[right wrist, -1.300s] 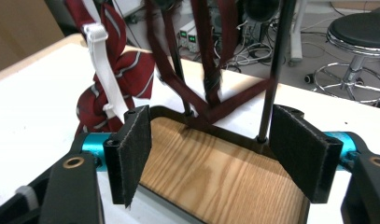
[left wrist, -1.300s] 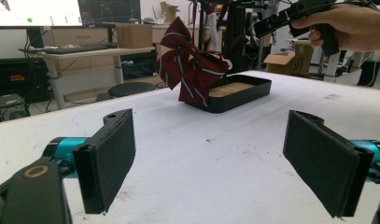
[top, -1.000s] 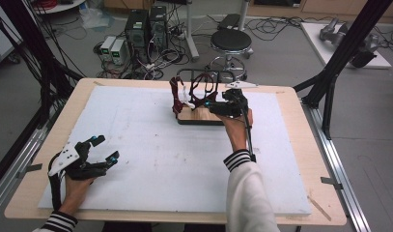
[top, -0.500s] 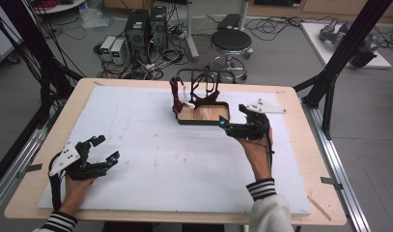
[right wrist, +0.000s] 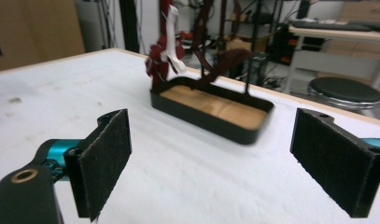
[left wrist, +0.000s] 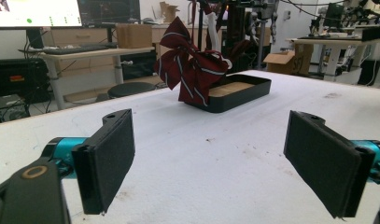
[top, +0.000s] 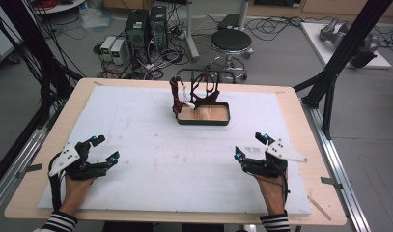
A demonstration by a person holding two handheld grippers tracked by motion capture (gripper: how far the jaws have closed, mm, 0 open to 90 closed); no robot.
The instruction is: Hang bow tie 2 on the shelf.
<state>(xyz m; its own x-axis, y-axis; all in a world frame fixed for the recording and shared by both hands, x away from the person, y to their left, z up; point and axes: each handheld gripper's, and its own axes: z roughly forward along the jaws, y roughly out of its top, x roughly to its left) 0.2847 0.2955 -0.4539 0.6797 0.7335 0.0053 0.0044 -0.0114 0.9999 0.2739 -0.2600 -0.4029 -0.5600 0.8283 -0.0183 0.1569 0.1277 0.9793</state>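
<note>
Maroon ties (top: 196, 94) hang on a rack over the tray (top: 203, 115), far centre. Both grippers sit well apart from it, near side: left gripper (top: 101, 150) and right gripper (top: 251, 146) gape empty. Hanging looks finished; next likely means resting or reaching back.

Dark red striped tie (top: 176, 98), with thin pale stripes, hangs bunched from a black wire rack (top: 200, 82), its lower end touching the rim of a black tray (top: 203, 122). Tray: shallow, rectangular, wooden floor, at table's far centre. A white strip (top: 186, 102) dangles beside the tie.
</note>
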